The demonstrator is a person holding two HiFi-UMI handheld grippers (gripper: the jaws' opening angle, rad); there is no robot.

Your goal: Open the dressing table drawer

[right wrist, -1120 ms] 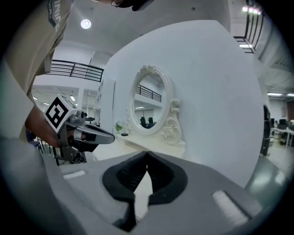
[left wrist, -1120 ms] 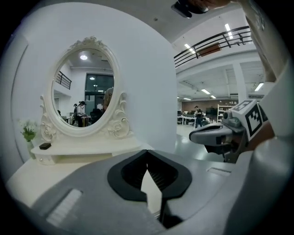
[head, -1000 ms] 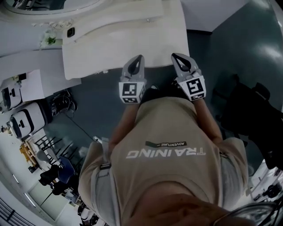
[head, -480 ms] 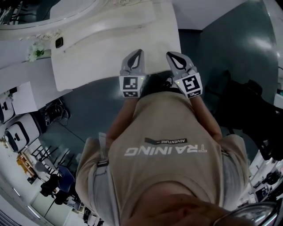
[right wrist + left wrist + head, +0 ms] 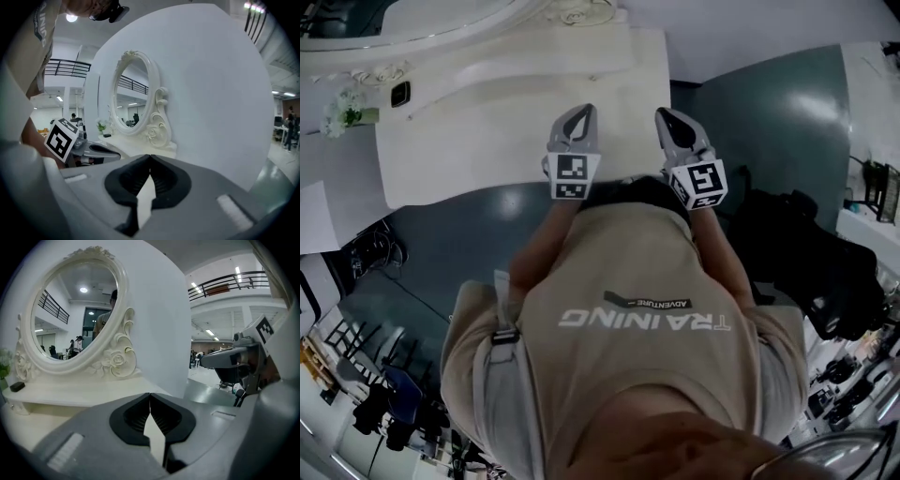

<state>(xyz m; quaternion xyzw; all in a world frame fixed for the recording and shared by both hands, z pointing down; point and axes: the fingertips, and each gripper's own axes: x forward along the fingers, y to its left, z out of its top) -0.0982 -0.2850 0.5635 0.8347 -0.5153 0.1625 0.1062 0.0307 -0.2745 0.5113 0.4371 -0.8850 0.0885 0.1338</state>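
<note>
The white dressing table (image 5: 487, 122) fills the top of the head view, its oval mirror (image 5: 70, 315) carved with roses. No drawer front shows in any view; the table top hides it from above. My left gripper (image 5: 584, 109) is shut and holds nothing, its tips over the table top just past the front edge. My right gripper (image 5: 661, 112) is beside it to the right, jaws meeting at the tip, also with nothing in it. Each gripper view looks along closed jaws (image 5: 150, 394) (image 5: 149, 156) toward the mirror (image 5: 131, 93).
A small black item (image 5: 398, 94) and white flowers (image 5: 342, 112) sit at the table's back left. A white wall panel (image 5: 211, 93) stands behind the table. Dark chairs or bags (image 5: 806, 262) stand on the grey floor at the right. The person's tan shirt (image 5: 647, 319) fills the foreground.
Both grippers have moved forward, from the table's front edge to over its top. The table now sits lower and further left in the head view. Both grippers stayed shut.
</note>
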